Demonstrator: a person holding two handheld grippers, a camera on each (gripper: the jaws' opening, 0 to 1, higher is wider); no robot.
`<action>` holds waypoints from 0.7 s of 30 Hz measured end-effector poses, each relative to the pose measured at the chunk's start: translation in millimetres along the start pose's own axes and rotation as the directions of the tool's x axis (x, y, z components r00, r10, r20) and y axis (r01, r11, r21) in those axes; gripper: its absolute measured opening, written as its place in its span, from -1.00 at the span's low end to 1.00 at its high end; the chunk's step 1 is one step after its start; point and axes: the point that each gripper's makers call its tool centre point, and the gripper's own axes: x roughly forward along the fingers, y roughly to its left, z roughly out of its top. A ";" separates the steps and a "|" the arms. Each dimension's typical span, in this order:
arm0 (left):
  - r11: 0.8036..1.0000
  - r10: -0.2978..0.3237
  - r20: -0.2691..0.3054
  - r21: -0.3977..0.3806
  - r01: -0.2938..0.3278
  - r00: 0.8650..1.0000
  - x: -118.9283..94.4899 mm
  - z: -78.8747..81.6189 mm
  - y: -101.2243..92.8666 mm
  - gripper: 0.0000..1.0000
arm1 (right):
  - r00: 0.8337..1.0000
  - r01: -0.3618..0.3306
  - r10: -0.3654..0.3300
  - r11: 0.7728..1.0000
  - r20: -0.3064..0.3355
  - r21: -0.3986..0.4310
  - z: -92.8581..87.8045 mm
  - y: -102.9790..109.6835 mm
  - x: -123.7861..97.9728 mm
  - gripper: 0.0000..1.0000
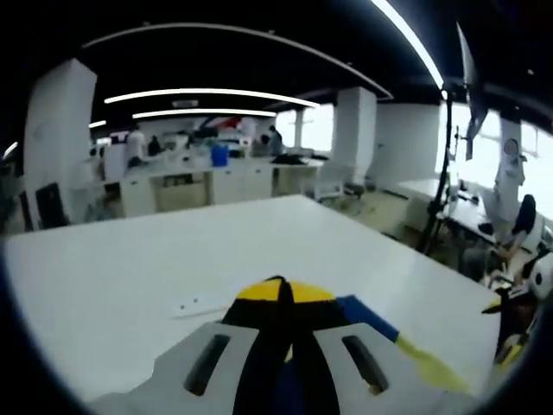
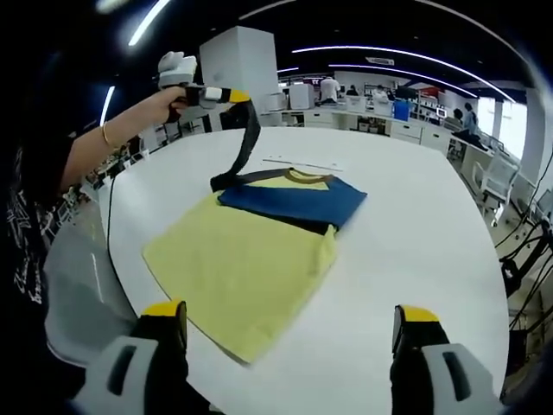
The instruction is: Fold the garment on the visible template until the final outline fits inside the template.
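A yellow T-shirt [image 2: 242, 268] lies flat on the white table [image 2: 423, 233], its hem toward me. Its blue part [image 2: 294, 201] is folded across the chest below the collar [image 2: 298, 175]. The dark sleeve [image 2: 246, 138] is lifted off the table, with my left gripper [image 2: 226, 95] shut on it in a person's hand [image 2: 164, 105]. In the left gripper view the left gripper [image 1: 281, 298] is closed on dark and yellow cloth [image 1: 276, 316], with blue and yellow fabric [image 1: 380, 327] trailing to the right. My right gripper [image 2: 290, 313] stands open above the near hem, holding nothing.
A thin white strip [image 2: 302, 163] lies on the table beyond the collar, also seen as the strip [image 1: 199, 304]. A tripod stand [image 1: 443, 173] and chairs [image 2: 497, 181] stand off the table's far side. Desks and people fill the background.
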 end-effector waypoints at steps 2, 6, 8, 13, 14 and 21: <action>1.000 -0.024 -0.001 0.005 0.024 1.000 8.1 -3.6 -14.2 -1.00 | 1.000 0.001 -0.001 1.000 -0.003 0.001 -1.9 -2.4 0.6 0.99; 0.998 -0.068 -0.007 -0.011 0.068 0.998 18.8 -10.5 -36.9 -1.00 | 1.000 0.004 -0.004 1.000 -0.014 0.005 -5.4 -6.2 1.8 0.99; 0.995 -0.103 -0.010 -0.006 0.103 0.995 25.3 -15.7 -53.4 -1.00 | 1.000 0.004 -0.004 1.000 -0.018 0.007 -6.4 -8.3 2.8 0.99; 0.987 -0.158 -0.062 0.018 0.160 0.985 38.8 -37.4 -80.3 -1.00 | 1.000 0.005 -0.005 1.000 -0.030 0.010 -9.5 -9.8 6.0 0.99; 0.986 -0.165 -0.069 0.020 0.167 0.984 40.9 -41.2 -83.8 -1.00 | 0.999 0.004 -0.004 1.000 -0.032 0.012 -10.2 -9.8 7.0 0.99; 0.978 -0.203 -0.121 0.015 0.206 0.972 57.1 -68.8 -103.7 -1.00 | 0.999 0.001 -0.001 1.000 -0.041 0.018 -13.7 -10.0 11.4 0.99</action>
